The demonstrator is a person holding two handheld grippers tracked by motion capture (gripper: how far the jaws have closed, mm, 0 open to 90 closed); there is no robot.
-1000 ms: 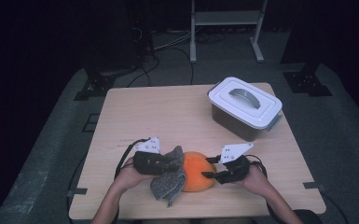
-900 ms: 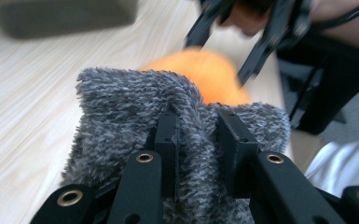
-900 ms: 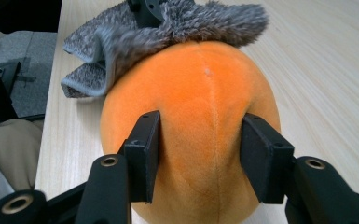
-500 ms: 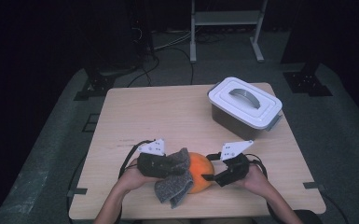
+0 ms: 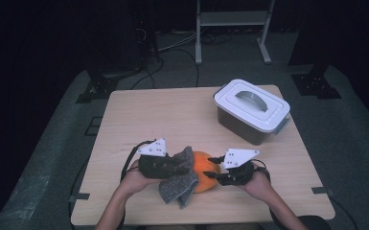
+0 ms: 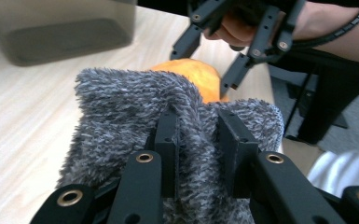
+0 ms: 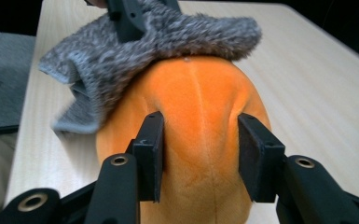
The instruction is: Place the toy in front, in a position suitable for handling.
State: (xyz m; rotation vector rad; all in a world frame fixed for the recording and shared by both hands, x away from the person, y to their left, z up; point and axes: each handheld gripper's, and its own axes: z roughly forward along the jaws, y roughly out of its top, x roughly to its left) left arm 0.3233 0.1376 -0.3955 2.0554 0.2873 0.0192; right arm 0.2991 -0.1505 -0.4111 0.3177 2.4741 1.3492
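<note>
The orange plush [image 7: 198, 140] is sitting on the counter [image 5: 172, 120] near its front edge, between the two hands, with the grey cloth [image 6: 135, 107] draped over its left side and top. The left gripper [image 6: 198, 140] is pinching a fold of the cloth, its fingers [image 6: 168, 140] pressed together on the pile. The right gripper [image 7: 200, 154] is straddling the plush; its fingers [image 7: 150, 149] have just been closing and are now pressing into the plush flanks on both sides.

Judgement: the step in hand appears to be wiping or covering the plush with the cloth while the right gripper is steadying it. To do this well, the right grip should be staying firm but shallow, since the soft body is deforming under the pads and could be squeezed out. The cloth fold should be held deep enough not to slip, and drawn over the crown rather than dragged against the right fingers.

The lidded bin [image 5: 251, 110] is standing well apart at the far right of the counter, lid on, handle flat. Its contents cannot be told.
</note>
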